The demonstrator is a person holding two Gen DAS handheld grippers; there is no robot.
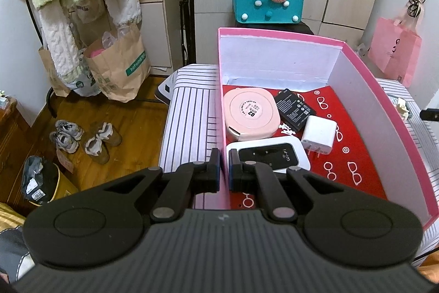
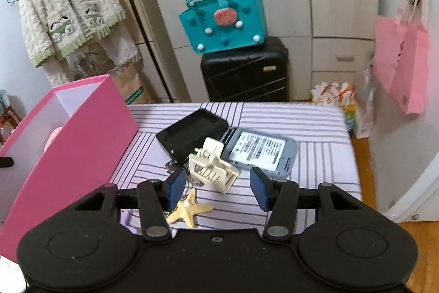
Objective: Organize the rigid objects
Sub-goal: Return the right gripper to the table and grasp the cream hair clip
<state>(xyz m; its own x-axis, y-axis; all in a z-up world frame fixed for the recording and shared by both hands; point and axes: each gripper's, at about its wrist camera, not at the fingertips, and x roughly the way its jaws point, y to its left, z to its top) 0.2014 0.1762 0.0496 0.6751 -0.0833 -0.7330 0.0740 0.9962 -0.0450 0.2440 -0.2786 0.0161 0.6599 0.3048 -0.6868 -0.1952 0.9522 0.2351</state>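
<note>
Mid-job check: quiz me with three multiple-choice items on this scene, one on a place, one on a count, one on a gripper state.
1. Where is the cream plastic hair claw clip?
A. inside the pink cardboard box
B. on the striped cloth, outside the box
C. on the wooden floor

2. How many objects lie in the pink cardboard box, besides the tiny white bits?
A. two
B. four
C. six

3. How is the left gripper set?
A. closed on the box's left wall
B. wide open above the box
C. holding the router

Answers:
1 B: the clip rests on the striped cloth ahead of the open right gripper.
2 B: round pink case, black battery, white charger plug, white Wi-Fi router.
3 A: the pink wall runs between its nearly closed fingers.
</note>
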